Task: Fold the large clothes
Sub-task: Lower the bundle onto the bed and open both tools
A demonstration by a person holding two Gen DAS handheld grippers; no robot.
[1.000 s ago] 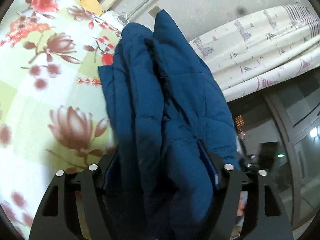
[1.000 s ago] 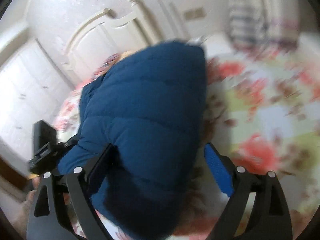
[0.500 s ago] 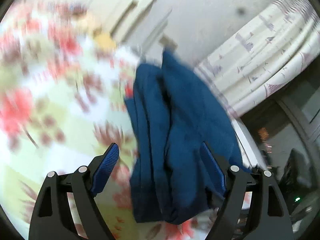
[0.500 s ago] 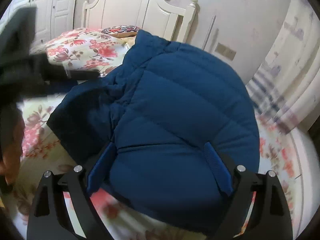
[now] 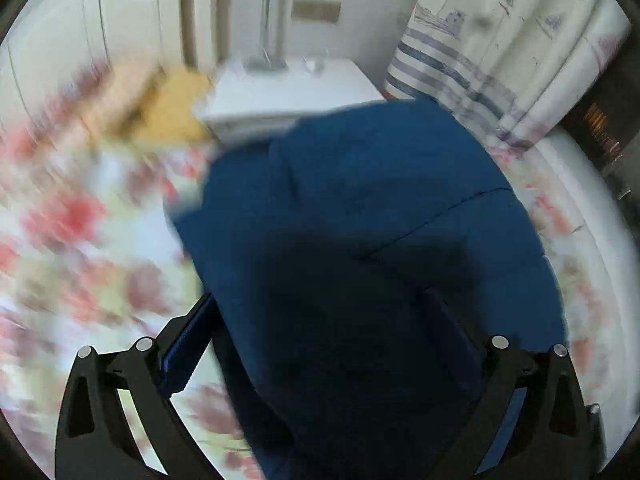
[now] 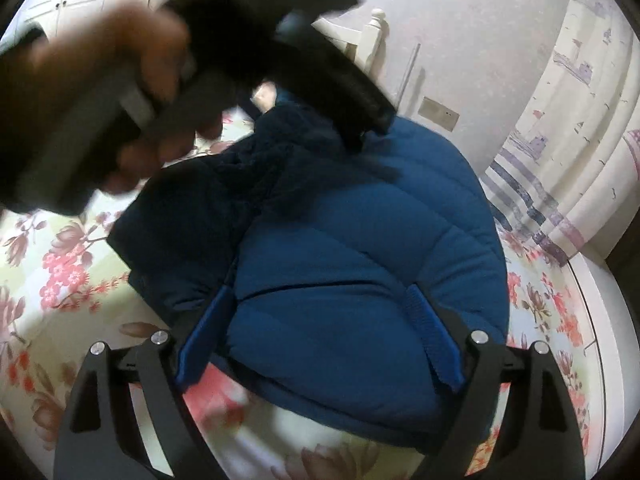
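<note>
A dark blue padded jacket (image 6: 360, 248) lies bunched and folded on the floral bedsheet (image 6: 48, 280). It also fills the middle of the left wrist view (image 5: 360, 220). My right gripper (image 6: 320, 336) is open, its blue pads on either side of the jacket's near edge. My left gripper (image 5: 320, 340) is open, with the jacket lying between and over its fingers. The left gripper and the hand holding it show from outside in the right wrist view (image 6: 240, 52), above the jacket's far side.
A white nightstand (image 5: 288, 92) stands beyond the jacket. A striped, printed curtain (image 6: 560, 140) hangs at the right. A white headboard (image 6: 372, 36) and a wardrobe stand at the back. The bed's edge (image 6: 600, 300) runs along the right.
Both grippers let go of the jacket, which dropped from hanging to lying on the bed. The left gripper swung over it, and its view is motion-blurred.
</note>
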